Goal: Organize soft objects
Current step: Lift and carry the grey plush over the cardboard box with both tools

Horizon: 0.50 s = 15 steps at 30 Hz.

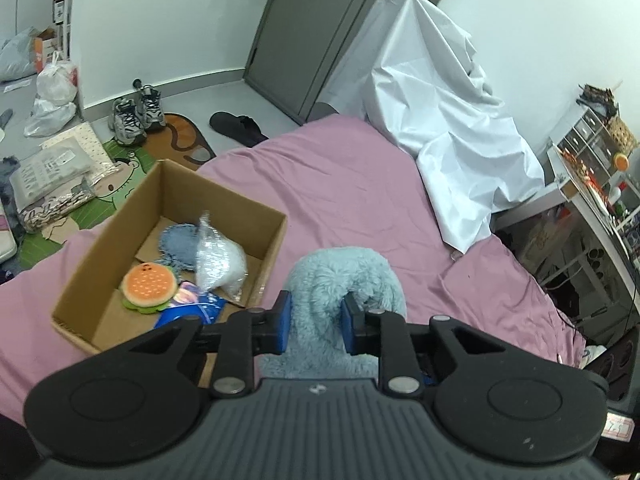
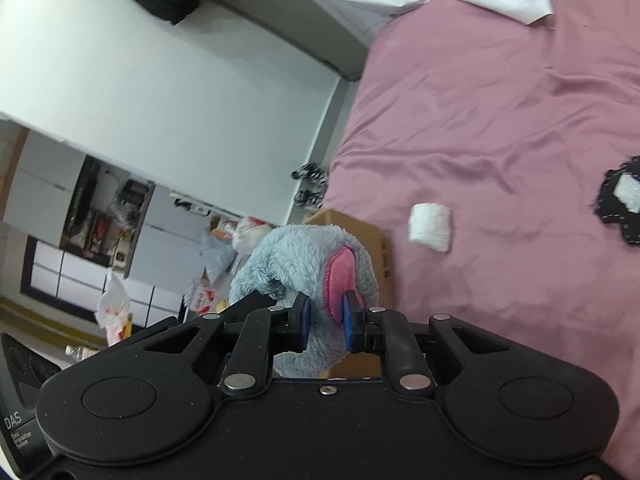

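Both hand-held grippers grip the same pale blue plush toy (image 1: 340, 276). Our left hand-held gripper (image 1: 315, 322) has its blue pads closed into the fluffy body, and the fur bulges out on both sides of them. Our right hand-held gripper (image 2: 326, 322) pinches the toy at a part with a pink felt patch (image 2: 340, 280), its pads pressed into the pile. We judge that two grips are used because the toy is limp and would sag from one.

In the left wrist view the toy hangs above the pink bed sheet (image 1: 360, 184), just beside an open cardboard box (image 1: 224, 196) standing on the bed. That nearness suggests the box is where the toy goes next.

Inside the box we see a plush hamburger (image 1: 149, 286), a round blue knitted piece (image 1: 176, 240), a clear plastic bag of white filling (image 1: 220, 260) and a flat blue packet (image 1: 196, 304). Bare cardboard shows in the far part of its floor.

On the sheet, in the right wrist view, lie a small white fluffy roll (image 2: 431, 226) and a black fabric patch (image 2: 622, 200), well apart from the box and seemingly not yet sorted.
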Available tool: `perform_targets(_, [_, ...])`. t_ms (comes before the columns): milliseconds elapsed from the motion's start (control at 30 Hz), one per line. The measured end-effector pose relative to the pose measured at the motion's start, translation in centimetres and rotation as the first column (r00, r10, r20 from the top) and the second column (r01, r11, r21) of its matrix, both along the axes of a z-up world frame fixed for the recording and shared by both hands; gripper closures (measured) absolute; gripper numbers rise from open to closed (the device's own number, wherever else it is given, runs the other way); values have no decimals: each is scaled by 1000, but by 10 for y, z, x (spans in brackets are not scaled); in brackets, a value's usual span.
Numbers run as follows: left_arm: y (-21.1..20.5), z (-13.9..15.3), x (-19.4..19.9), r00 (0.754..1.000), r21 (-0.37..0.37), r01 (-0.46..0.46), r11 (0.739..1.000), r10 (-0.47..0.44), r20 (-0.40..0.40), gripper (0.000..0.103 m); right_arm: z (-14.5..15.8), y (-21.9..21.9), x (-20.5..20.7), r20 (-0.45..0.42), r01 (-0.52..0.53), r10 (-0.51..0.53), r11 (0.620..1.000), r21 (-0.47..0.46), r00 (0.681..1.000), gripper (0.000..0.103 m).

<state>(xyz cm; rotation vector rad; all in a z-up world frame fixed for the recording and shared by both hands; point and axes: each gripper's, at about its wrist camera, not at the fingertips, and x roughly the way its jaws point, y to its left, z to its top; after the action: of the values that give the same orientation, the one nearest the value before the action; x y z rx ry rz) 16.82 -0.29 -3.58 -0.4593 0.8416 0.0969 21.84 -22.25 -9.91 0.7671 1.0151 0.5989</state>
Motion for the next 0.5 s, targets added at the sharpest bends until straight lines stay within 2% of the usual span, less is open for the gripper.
perform_targets(500, [43,8,-22,999,-21,-41,999,42,28,84,4,42,-12,91,-67,66,998,3,994,86])
